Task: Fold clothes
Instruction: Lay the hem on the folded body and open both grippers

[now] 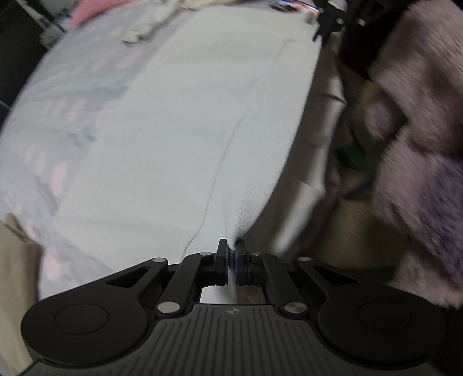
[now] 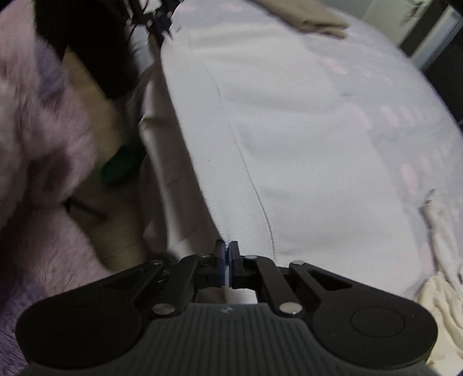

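A white knit garment (image 1: 185,121) lies stretched over the bed; it also fills the right wrist view (image 2: 289,138). My left gripper (image 1: 231,248) is shut on the garment's ribbed hem at one corner. My right gripper (image 2: 227,248) is shut on the hem at the other corner. Each gripper shows small and dark at the far end of the other's view: the right one (image 1: 327,23) and the left one (image 2: 157,23). The hem between them is pulled taut along the bed's edge.
The bed sheet (image 1: 66,95) is pale with pink spots. A pink cloth (image 1: 86,11), a crumpled white cloth (image 1: 147,23) and a beige garment (image 2: 312,20) lie on it. A cream cloth (image 2: 439,312) lies near. A fuzzy purple sleeve (image 1: 419,115) is beside the bed.
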{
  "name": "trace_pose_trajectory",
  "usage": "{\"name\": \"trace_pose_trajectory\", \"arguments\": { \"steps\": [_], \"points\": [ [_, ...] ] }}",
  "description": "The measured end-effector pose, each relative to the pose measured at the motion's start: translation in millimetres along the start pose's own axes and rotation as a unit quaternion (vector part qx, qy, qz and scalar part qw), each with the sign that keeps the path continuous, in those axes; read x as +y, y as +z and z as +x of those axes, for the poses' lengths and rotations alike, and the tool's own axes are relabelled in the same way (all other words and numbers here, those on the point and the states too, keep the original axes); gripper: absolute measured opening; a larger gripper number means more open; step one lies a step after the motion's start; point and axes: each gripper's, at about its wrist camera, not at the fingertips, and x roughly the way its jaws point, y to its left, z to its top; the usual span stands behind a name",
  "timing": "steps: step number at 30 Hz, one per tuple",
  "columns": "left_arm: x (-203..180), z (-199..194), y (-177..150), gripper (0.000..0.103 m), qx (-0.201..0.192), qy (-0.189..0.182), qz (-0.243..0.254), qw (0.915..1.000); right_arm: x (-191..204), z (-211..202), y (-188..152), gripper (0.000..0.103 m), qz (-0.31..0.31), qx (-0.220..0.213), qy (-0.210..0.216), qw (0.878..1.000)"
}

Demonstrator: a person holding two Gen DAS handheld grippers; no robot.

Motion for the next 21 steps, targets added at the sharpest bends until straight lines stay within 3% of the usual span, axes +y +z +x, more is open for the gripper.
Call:
{"name": "trace_pose_trajectory", "arguments": {
  "steps": [4,8,10,11,12,13,14,17,21],
  "points": [
    [-11.4,28.3,3.5,0.002,0.027,-0.006,0.03,0.9992,6.5,32.1,-2.7,0.002,-0.002,0.034,0.015,0.999],
    [-16.3,47.4,1.5,0.003,0.035,0.013,0.027,0.9989,6.2,46.2,-3.2,0.003,0.015,0.037,0.006,0.999],
    [-19.6,47.4,0.2,0.01,0.032,0.023,0.029,0.9988,8.0,44.2,-3.9,0.01,0.015,0.037,0.004,0.999],
    [-22.2,43.8,-1.2,0.023,0.026,0.023,0.032,0.9989,9.5,42.3,-4.6,0.013,0.013,0.036,0.002,0.999],
    [-25.6,40.1,-2.8,0.041,0.018,0.026,0.037,0.9988,11.3,40.8,-5.4,0.025,0.007,0.037,-0.001,0.999],
    [-29.6,37.6,-4.3,0.049,0.011,0.034,0.044,0.9984,12.5,41.7,-6.5,0.035,-0.006,0.044,-0.01,0.999],
    [-34.6,37.2,-5.7,0.054,0.012,0.046,0.056,0.9973,13.7,42.5,-7.6,0.036,-0.02,0.05,-0.02,0.998],
    [-48.5,40.0,-10.1,0.054,0.029,0.078,0.093,0.9922,22.9,45.2,-13.1,0.036,-0.072,0.08,-0.044,0.993],
    [-51.4,46.1,-14.7,0.054,0.055,0.085,0.112,0.9885,31.2,45.4,-24.6,0.039,-0.11,0.106,-0.069,0.986]
  ]
}}
